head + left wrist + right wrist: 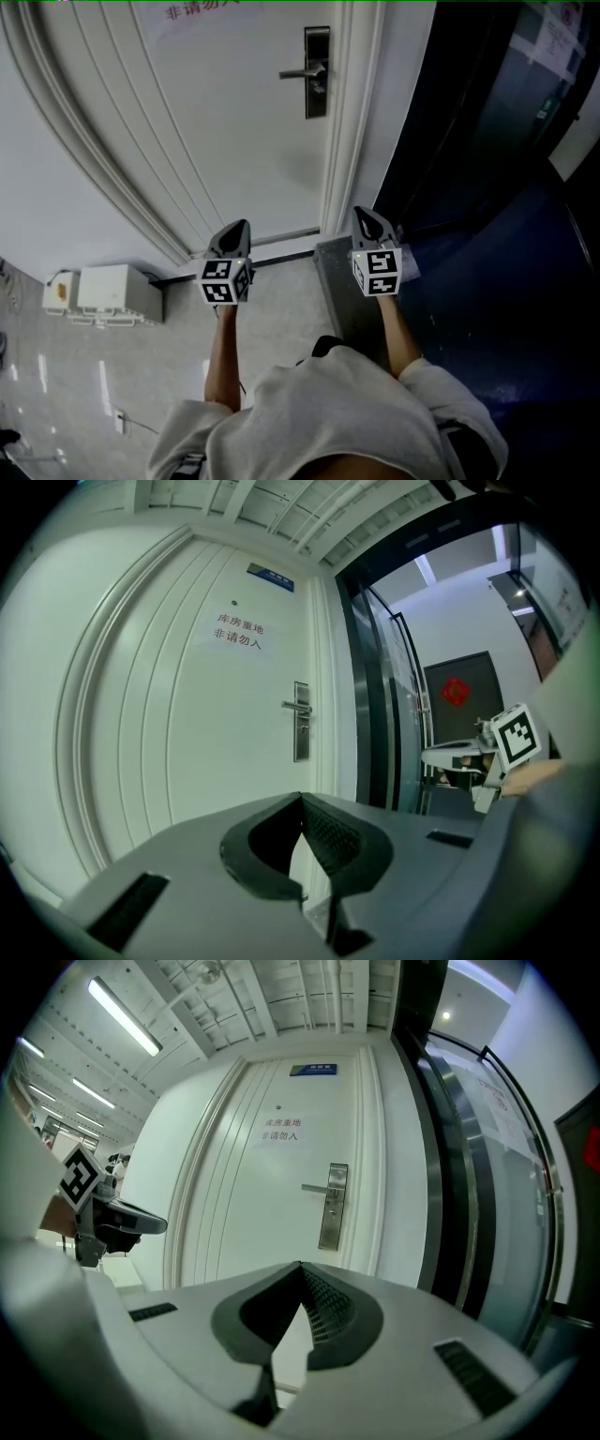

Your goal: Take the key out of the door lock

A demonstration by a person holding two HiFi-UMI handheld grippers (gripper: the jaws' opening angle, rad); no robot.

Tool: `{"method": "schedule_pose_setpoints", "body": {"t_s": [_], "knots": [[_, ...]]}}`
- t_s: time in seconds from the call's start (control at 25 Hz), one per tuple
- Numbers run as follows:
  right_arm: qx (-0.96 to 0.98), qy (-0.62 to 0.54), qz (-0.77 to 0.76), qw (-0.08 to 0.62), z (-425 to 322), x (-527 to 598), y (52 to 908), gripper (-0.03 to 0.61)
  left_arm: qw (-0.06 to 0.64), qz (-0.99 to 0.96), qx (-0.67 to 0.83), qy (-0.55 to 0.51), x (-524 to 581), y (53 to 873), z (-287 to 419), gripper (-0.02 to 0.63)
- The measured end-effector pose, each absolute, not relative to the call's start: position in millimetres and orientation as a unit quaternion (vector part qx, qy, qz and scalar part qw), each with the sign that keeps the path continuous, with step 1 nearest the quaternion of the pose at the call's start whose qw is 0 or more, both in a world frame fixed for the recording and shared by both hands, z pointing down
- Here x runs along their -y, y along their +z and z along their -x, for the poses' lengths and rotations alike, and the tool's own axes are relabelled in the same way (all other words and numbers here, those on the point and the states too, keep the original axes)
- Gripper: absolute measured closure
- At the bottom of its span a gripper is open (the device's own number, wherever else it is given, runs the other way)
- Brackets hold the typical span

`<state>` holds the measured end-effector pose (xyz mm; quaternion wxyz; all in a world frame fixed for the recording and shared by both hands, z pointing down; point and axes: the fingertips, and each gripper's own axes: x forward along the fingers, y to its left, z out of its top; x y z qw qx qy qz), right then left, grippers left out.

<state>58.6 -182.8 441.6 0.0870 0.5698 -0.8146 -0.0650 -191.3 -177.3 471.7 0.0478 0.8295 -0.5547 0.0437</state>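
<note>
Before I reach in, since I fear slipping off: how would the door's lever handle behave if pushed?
The lever handle looks like polished metal, so probably stiff and slippery. It juts sideways from its dark plate, so it would likely pivot down rather than bend.

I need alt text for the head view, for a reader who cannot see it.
A person holds the left tool and right tool, both shut and empty, side by side, well short of a white door. Its lever handle and lock plate sit near the top; a key cannot be made out.
</note>
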Motion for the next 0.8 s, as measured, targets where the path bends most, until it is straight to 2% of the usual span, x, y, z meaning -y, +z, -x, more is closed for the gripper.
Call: {"method": "schedule_pose_setpoints", "body": {"t_s": [0.8], "knots": [[0.827, -0.067, -0.552, 0.089, -60.7, 347.1, 445.3, 0.555, 0.059, -0.823, 0.563, 0.047, 332.8, 482.7, 177.3, 0.595]]}}
